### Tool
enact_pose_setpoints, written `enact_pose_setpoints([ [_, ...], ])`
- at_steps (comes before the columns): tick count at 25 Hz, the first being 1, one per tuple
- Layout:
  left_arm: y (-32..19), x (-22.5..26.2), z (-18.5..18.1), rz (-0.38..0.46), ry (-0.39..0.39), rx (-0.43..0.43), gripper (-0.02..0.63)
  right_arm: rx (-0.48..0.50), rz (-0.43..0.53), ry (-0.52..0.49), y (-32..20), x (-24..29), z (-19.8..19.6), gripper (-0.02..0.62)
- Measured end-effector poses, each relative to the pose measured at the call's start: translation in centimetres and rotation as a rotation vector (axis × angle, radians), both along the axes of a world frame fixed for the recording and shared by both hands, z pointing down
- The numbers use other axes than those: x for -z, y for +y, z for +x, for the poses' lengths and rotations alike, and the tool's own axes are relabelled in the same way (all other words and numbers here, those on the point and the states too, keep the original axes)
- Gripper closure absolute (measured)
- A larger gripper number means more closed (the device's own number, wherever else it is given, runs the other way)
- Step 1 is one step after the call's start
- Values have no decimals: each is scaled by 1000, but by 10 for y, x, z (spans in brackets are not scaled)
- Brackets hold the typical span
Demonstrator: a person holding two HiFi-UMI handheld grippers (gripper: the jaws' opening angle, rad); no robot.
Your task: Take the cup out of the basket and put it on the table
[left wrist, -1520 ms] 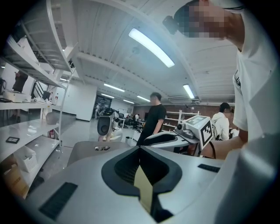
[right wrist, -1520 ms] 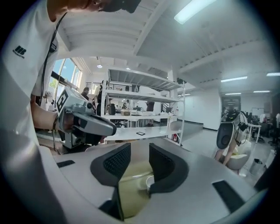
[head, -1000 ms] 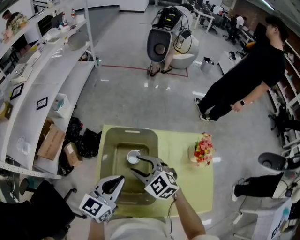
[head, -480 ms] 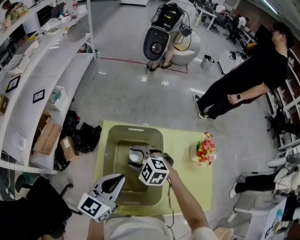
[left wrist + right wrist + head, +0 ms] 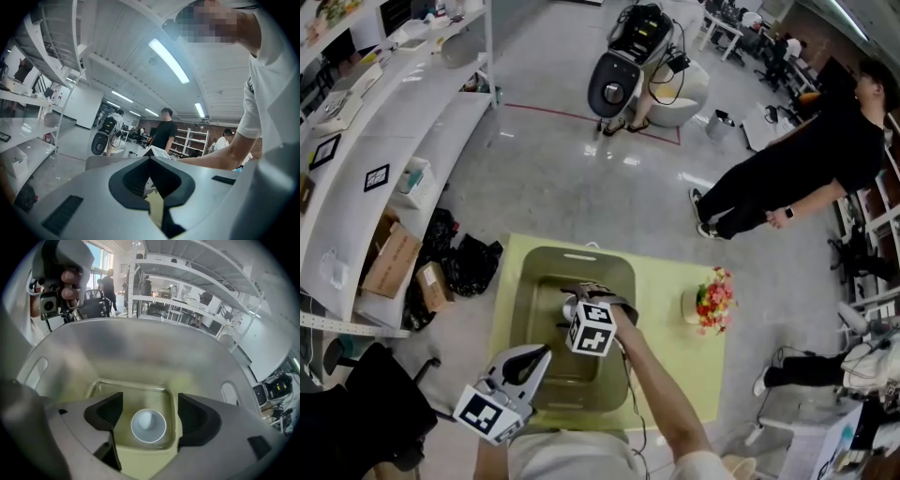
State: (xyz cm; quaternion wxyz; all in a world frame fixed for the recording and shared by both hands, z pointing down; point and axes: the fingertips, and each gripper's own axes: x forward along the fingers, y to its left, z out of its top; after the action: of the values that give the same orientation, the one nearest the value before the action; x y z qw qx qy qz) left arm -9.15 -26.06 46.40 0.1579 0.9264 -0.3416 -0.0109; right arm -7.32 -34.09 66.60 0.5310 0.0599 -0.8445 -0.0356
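Cup: light, thin, crushable, I judge.
Hold: rim, at three and nine o'clock.
Right gripper: my jaws, just opened wide, flank cup, not touching.

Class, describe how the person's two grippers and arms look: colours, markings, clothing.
The left gripper and right gripper are pale grey with black-padded jaws. Each carries a white cube with black square markers. The person wears a white short-sleeved shirt.
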Motion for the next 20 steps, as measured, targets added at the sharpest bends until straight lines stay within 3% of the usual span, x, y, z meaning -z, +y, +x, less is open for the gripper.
enact_pose_setpoints([
  [8, -8, 2, -13, 14, 31, -3, 597, -43, -53, 188, -4, -52, 18, 206],
  [20, -16, 0, -22, 19, 37, 1, 597, -66, -107, 297, -9, -93, 39, 201],
])
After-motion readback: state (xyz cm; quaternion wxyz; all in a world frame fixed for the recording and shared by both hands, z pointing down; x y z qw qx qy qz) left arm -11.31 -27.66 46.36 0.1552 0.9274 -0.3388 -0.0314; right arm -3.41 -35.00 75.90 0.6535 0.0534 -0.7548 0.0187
